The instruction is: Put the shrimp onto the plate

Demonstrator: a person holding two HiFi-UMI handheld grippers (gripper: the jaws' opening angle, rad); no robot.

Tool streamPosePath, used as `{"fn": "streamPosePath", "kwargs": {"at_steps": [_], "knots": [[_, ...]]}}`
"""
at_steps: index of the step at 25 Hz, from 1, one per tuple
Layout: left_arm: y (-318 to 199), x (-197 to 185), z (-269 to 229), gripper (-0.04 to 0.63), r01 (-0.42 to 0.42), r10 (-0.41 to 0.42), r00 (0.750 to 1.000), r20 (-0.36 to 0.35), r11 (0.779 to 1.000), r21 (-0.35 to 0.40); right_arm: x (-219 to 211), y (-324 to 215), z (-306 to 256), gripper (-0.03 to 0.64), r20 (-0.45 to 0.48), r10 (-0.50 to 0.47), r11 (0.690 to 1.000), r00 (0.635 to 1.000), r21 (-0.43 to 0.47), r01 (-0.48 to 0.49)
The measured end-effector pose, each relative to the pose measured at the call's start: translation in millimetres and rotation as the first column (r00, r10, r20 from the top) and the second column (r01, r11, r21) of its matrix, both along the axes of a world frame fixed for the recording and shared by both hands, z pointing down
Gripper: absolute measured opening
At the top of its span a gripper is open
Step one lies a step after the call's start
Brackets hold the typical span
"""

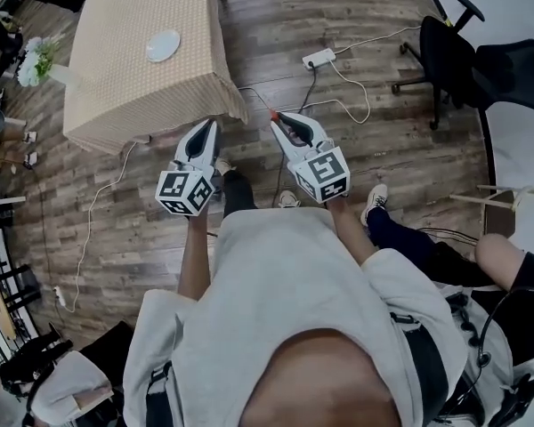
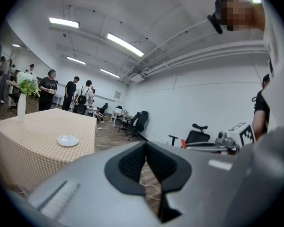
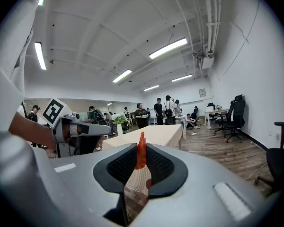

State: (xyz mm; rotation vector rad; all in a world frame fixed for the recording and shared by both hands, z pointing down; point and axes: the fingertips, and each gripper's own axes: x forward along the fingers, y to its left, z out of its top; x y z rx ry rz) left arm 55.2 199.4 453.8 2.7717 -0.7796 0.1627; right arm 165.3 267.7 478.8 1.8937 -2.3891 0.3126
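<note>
The white plate [image 1: 163,45] lies on a table with a beige checked cloth [image 1: 116,87], some way ahead of both grippers over the wooden floor. In the left gripper view the plate [image 2: 67,140] is at the left, on the cloth. My right gripper [image 1: 278,117] is shut on an orange-red shrimp [image 3: 141,150]; its tail sticks up between the black pads [image 3: 161,167]. A red tip of the shrimp [image 1: 273,116] shows in the head view. My left gripper [image 1: 209,124] is held beside it, jaws closed with nothing between them [image 2: 146,150].
A vase of flowers [image 1: 36,60] stands at the table's left end. A power strip [image 1: 319,58] and white cables lie on the floor ahead. A black office chair [image 1: 449,56] stands at the right. A person's leg [image 1: 409,238] is close at the right. Several people stand far behind the table.
</note>
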Motion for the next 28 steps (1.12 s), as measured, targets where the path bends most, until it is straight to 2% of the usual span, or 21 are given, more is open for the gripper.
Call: {"fn": "streamPosePath", "kwargs": {"at_steps": [9, 19, 28], "knots": [[-66.0, 13.1, 24.0, 0.009, -0.087, 0.087, 0.996, -0.010, 0.995, -0.043, 9.6, -53.7, 18.4, 0.058, -0.016, 0.083, 0.995, 0.996, -0.045, -0.084], [-170.0, -6.6, 50.4, 0.009, -0.090, 0.088, 0.996, -0.018, 0.991, -0.101, -7.7, -152.6, 42.2, 0.058, -0.027, 0.087, 0.989, 0.996, -0.118, -0.090], [-275.7, -41.9, 48.4, 0.009, -0.048, 0.043, 0.998, -0.041, 0.990, -0.133, -34.4, -264.8, 34.8, 0.058, -0.050, 0.050, 0.988, 0.997, -0.147, -0.057]]}}
